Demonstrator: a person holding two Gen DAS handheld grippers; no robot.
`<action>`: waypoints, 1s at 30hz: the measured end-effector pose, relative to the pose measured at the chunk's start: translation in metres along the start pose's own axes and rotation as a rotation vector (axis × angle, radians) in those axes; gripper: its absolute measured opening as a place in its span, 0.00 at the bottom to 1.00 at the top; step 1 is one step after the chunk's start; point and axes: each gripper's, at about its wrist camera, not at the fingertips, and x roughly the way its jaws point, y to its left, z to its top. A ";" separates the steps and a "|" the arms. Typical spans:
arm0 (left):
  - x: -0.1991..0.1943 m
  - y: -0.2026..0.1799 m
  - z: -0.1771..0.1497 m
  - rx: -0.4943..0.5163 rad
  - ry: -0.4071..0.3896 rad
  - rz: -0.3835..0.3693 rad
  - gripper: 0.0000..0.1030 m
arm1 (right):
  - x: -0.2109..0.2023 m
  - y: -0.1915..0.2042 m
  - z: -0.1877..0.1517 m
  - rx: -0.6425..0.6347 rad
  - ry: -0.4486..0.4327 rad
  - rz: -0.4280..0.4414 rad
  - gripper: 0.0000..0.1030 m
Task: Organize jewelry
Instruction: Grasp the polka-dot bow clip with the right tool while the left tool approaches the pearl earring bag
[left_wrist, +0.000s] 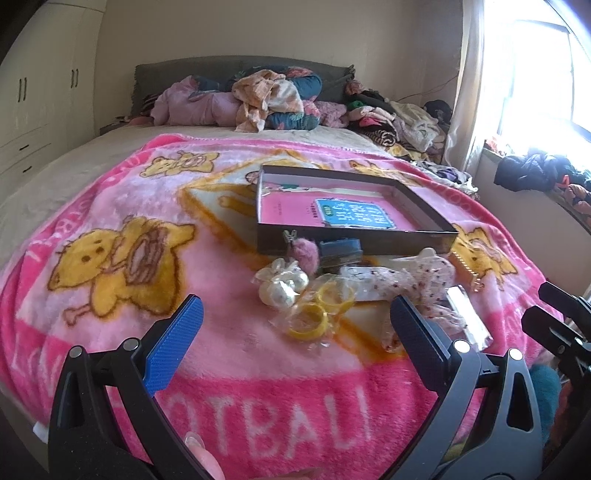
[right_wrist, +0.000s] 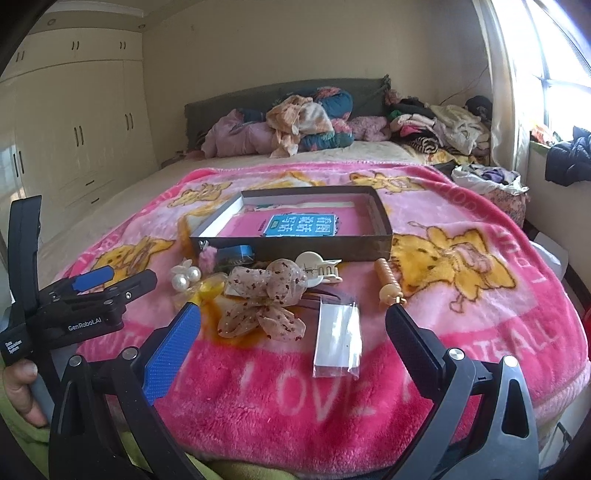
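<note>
Right wrist view: right gripper (right_wrist: 293, 325) spread wide, empty, low above the pink blanket (right_wrist: 258, 398), aimed at the bow hair clip (right_wrist: 264, 306). Left gripper (left_wrist: 295, 317) likewise spread, empty, hovering before jewelry (left_wrist: 314, 291) heaped beside the shallow box (left_wrist: 354, 242).

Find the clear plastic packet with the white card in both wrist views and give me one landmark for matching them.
Left wrist view: the clear packet lies at right, half hidden behind the right finger of the left tongs.
Right wrist view: it lies centre, fully visible, between the fingers of the right tongs.
Shared landmark: the shallow dark box just beyond the jewelry pile.
</note>
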 end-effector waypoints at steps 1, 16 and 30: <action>0.002 0.002 0.000 0.000 0.005 0.003 0.90 | 0.003 0.000 0.001 0.003 0.009 0.008 0.94; 0.056 0.028 0.020 0.007 0.080 0.001 0.90 | 0.050 0.000 0.016 0.014 0.089 0.076 0.91; 0.092 0.041 0.028 0.017 0.131 -0.086 0.90 | 0.104 -0.002 0.023 0.009 0.202 0.094 0.60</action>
